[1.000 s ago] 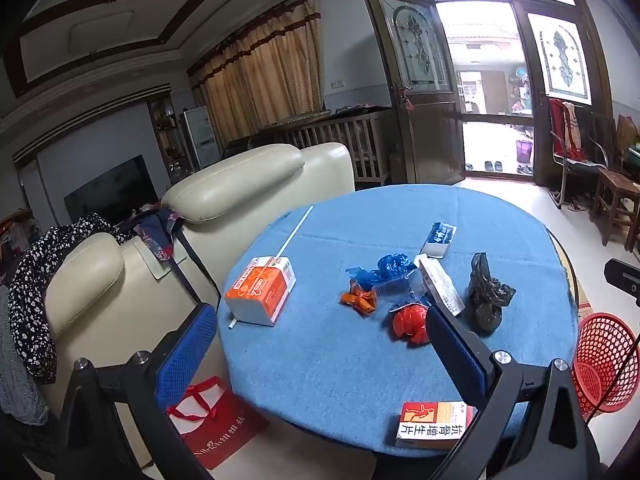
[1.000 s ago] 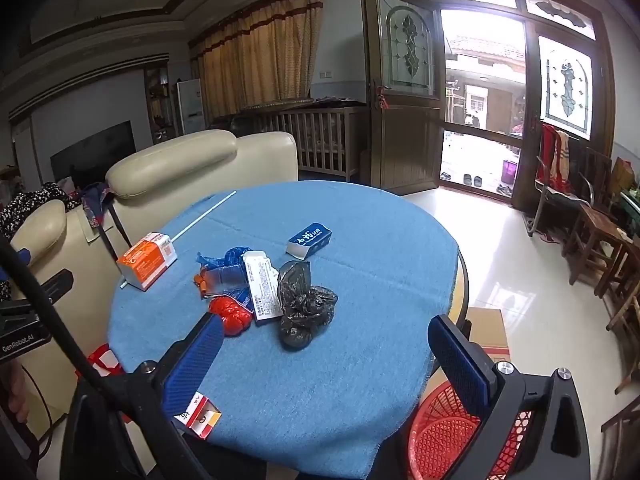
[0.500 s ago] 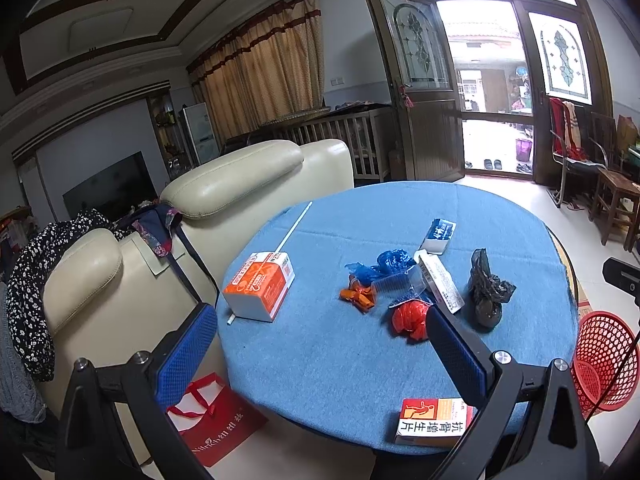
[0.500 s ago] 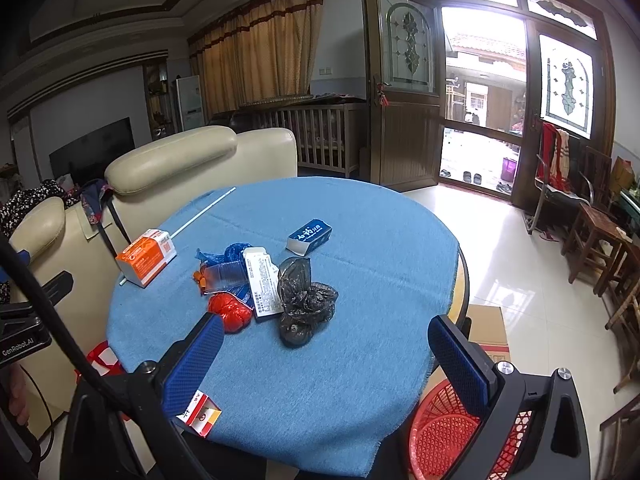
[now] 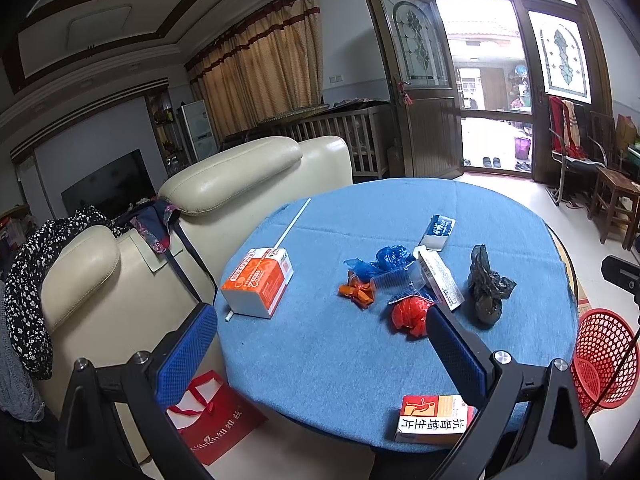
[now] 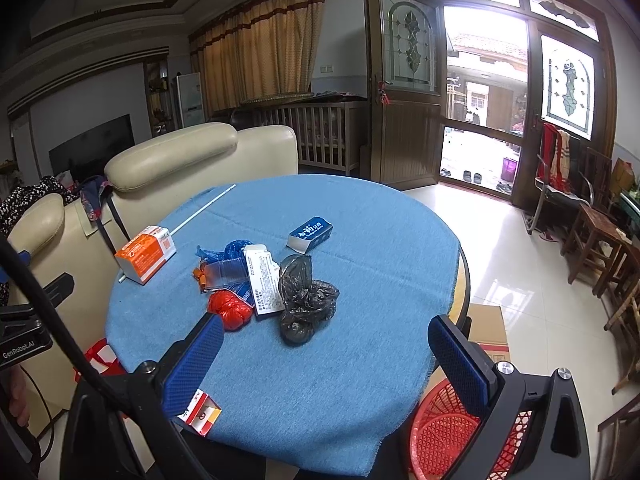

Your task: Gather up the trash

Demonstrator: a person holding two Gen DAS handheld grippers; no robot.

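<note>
L gripper (image 5: 320, 344): jaws wide apart, nothing betw. the blue pads (image 5: 186, 352); held above the near edge of the table, clear of all items.
R gripper (image 6: 326, 354): also spread wide, empty; over the table's near side, w/ the red basket (image 6: 440, 436) showing just below its right finger.
Table (image 6: 380, 240): round, blue cloth cover, trash clustered mid-table.
Black bag (image 6: 306, 300): crumpled, knotted, sits right of the cluster; closest item ahead of R gripper.
Red bag (image 6: 230, 310): scrunched ball, near side of cluster, just past R gripper's left pad; in L view (image 5: 410, 314) it lies beside the right pad.
White packet (image 6: 264, 276): flat, printed text, betw. red bag and black bag, touching both.
Clear wrapper (image 6: 224, 272): lies on the blue bag (image 6: 224, 252), next to the white packet.
Orange scrap (image 5: 356, 292): small, left of the red bag.
Blue box (image 6: 312, 232): far side of cluster, apart from it.
Orange carton (image 5: 258, 282): left part of table, a long white stick (image 5: 292, 224) running under/behind it toward the far edge.
Red-white box (image 5: 434, 424): at table's near edge, partly behind L gripper's right finger.
Basket: on floor, right of table, w/ a cardboard box (image 6: 488, 328) beside it.
Sofa (image 5: 224, 184): cream, behind table on left; red paper bag (image 5: 212, 420) on floor below.
</note>
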